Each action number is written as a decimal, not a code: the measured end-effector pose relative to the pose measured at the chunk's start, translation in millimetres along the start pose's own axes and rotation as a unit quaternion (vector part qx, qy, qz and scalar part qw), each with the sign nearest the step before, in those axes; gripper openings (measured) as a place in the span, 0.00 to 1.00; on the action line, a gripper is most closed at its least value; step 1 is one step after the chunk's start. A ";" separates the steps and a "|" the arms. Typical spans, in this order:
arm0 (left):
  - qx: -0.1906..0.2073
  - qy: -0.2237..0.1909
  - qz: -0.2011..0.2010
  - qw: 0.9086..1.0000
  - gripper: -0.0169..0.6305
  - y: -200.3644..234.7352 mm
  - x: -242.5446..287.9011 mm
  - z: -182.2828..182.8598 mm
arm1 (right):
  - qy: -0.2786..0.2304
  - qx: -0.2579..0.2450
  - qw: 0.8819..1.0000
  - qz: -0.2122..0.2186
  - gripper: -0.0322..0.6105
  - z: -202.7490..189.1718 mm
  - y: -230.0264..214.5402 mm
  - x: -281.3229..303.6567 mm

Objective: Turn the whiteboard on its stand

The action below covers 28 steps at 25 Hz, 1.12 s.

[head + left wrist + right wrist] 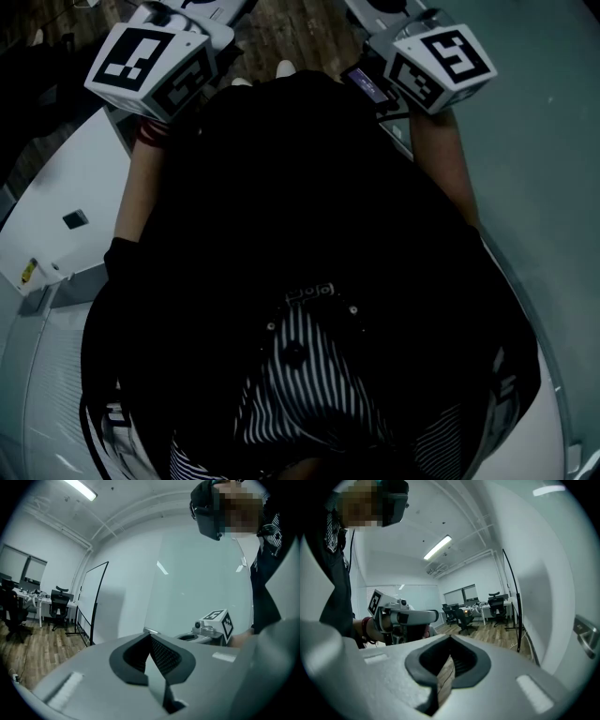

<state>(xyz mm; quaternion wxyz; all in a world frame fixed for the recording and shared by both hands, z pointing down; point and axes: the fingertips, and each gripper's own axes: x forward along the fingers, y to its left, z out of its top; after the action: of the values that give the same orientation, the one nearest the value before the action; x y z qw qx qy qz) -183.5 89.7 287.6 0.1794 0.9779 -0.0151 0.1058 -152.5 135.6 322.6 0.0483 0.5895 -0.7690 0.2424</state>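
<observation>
The whiteboard (93, 603) is a tall white panel in a thin black frame. It stands on its stand on the wood floor, well ahead in the left gripper view. The right gripper view shows its black frame (512, 595) edge-on at the right. My left gripper (151, 654) is shut with nothing between its pads and is held in the air, far from the board. My right gripper (449, 660) is also shut and empty. In the head view only the marker cubes of the left (150, 61) and right (441, 61) grippers show, raised in front of the person's dark top.
Each gripper sees the other: the right one (213, 627) and the left one (401, 616). A pale wall panel (201, 583) with a metal latch (586, 632) is close by. Office chairs and desks (487, 609) stand at the back. A white surface (56, 211) lies at the left.
</observation>
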 end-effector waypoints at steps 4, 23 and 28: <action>-0.001 -0.003 0.015 1.000 0.02 5.2 -3.2 1.5 | 0.012 0.005 1.000 0.015 0.05 0.2 6.0 7.4; 0.041 0.003 -0.047 0.998 0.02 -3.4 3.8 -11.1 | -0.019 0.010 0.998 -0.051 0.05 -6.5 9.6 1.7; 0.045 -0.008 -0.054 0.997 0.02 -8.5 5.4 -0.9 | -0.032 0.004 0.997 -0.066 0.05 3.5 10.9 -8.4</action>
<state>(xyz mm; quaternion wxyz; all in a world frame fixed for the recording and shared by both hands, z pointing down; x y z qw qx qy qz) -177.8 98.0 286.7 0.1402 0.9853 0.0409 0.0889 -159.3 143.6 313.0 0.0380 0.6468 -0.7284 0.2226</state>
